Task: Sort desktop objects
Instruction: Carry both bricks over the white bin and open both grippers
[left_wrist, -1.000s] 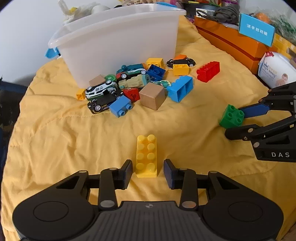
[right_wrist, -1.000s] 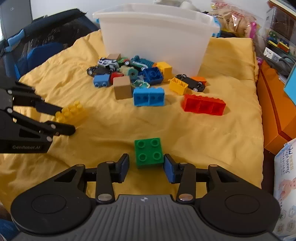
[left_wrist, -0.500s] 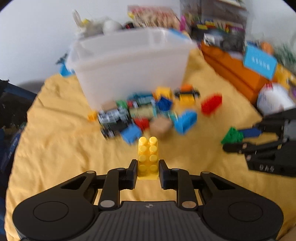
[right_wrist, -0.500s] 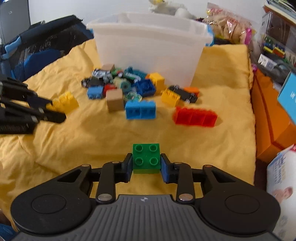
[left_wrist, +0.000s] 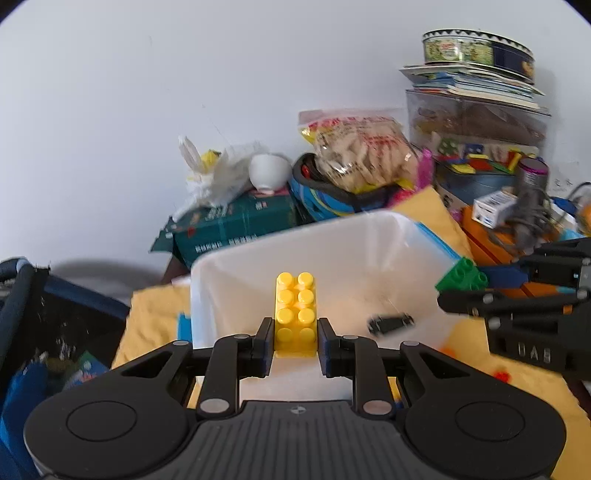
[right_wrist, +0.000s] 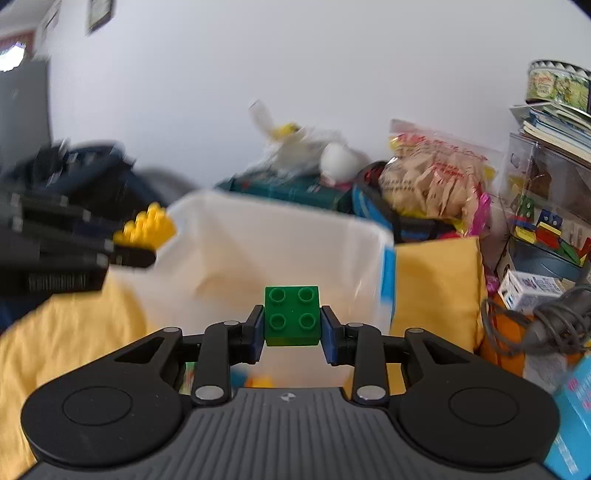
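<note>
My left gripper (left_wrist: 295, 341) is shut on a long yellow brick (left_wrist: 295, 310), held up over the near rim of the white plastic bin (left_wrist: 343, 251). My right gripper (right_wrist: 292, 328) is shut on a square green brick (right_wrist: 291, 314), raised in front of the same bin (right_wrist: 258, 251). In the left wrist view the right gripper (left_wrist: 480, 291) with the green brick (left_wrist: 461, 278) hangs at the bin's right rim. In the right wrist view the left gripper (right_wrist: 136, 251) with the yellow brick (right_wrist: 147, 227) is blurred at the bin's left rim. A dark toy car (left_wrist: 391, 323) shows through the bin wall.
The yellow cloth (right_wrist: 436, 288) lies under and beside the bin. Behind it are a green box (left_wrist: 236, 225), a white bowl (left_wrist: 269, 171), a snack bag (left_wrist: 362, 147) and stacked boxes with a tin (left_wrist: 476, 48). A dark bag (left_wrist: 44, 314) sits at left, an orange box with cables (right_wrist: 539, 325) at right.
Both grippers closed on their bricks, lifted them off the yellow cloth and carried them up and forward to the white bin; the views tilted up toward the wall.
</note>
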